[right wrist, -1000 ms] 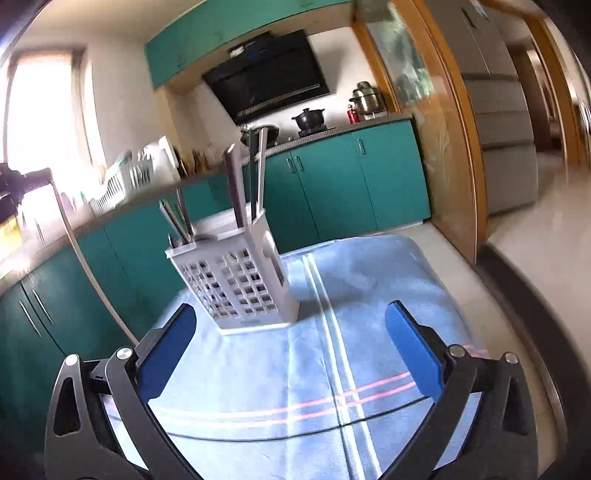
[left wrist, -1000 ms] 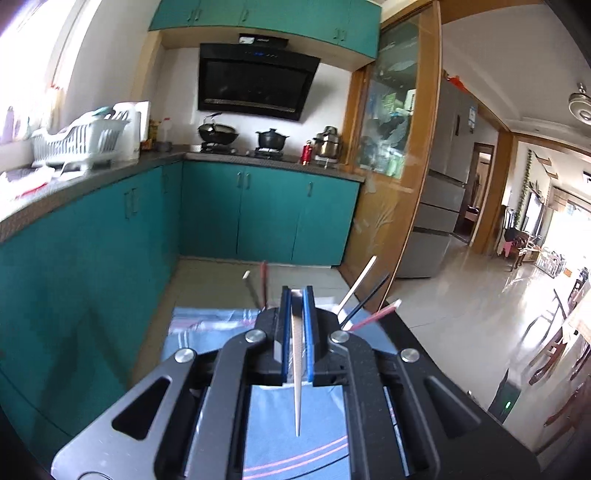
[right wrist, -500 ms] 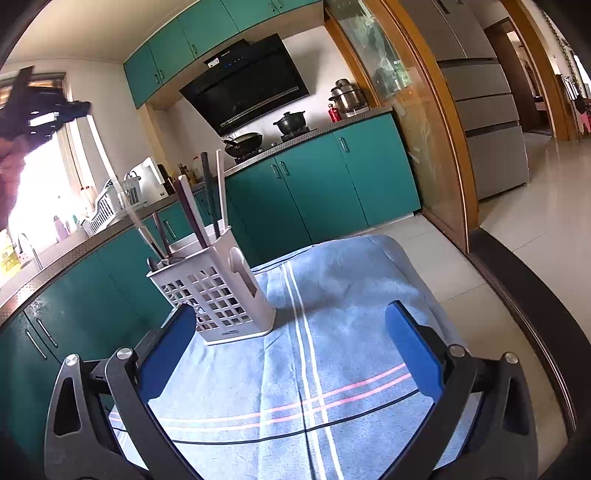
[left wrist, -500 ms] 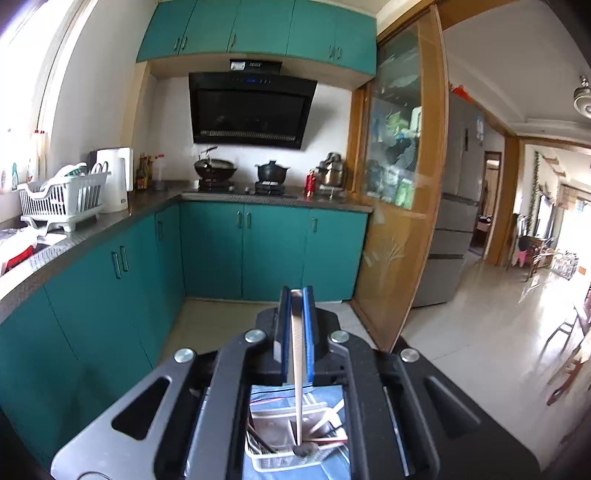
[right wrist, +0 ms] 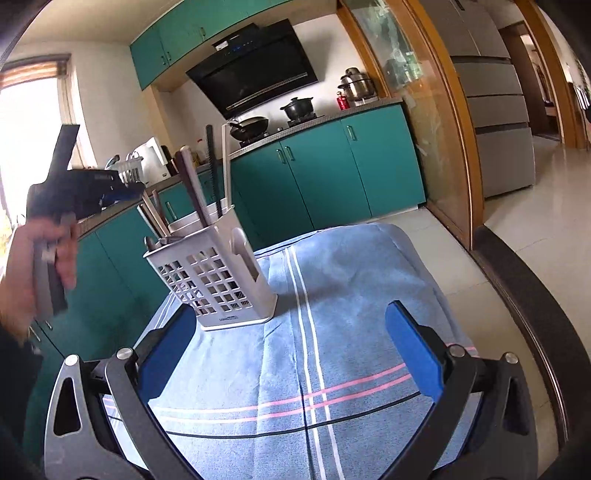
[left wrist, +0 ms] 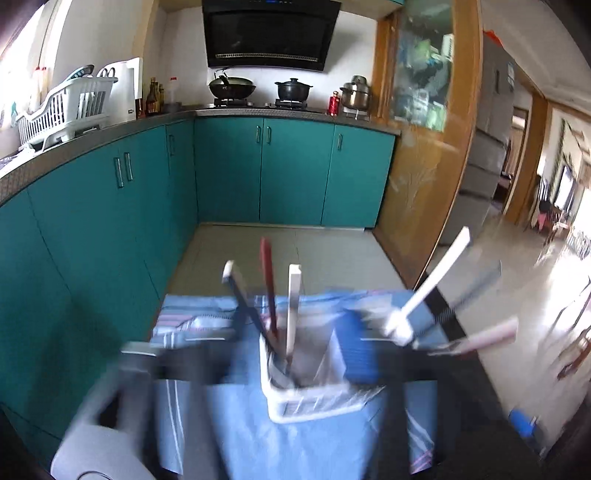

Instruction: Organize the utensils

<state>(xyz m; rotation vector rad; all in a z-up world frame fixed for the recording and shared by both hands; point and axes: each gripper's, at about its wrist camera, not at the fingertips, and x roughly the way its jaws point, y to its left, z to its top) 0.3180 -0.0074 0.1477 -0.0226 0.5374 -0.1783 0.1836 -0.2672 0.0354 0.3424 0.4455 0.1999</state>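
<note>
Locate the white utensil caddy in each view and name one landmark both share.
Left wrist: white utensil caddy bottom centre, blurred, on the blue towel.
Right wrist: caddy left of centre, upright on the towel.
Shared landmark: black range hood.

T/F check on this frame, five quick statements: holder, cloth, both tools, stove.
1. The white utensil holder stands upright on the blue striped cloth. True.
2. The right tool is clamped on a chopstick. False: its jaws stand wide apart with only cloth between them.
3. The holder is empty. False: several chopsticks and other utensils stick up out of it.
4. The left tool, held in a hand, is up beside the holder, and nothing shows between its jaws, which have just been opening. True.
5. A wok and a black pot sit on the stove. True.
</note>
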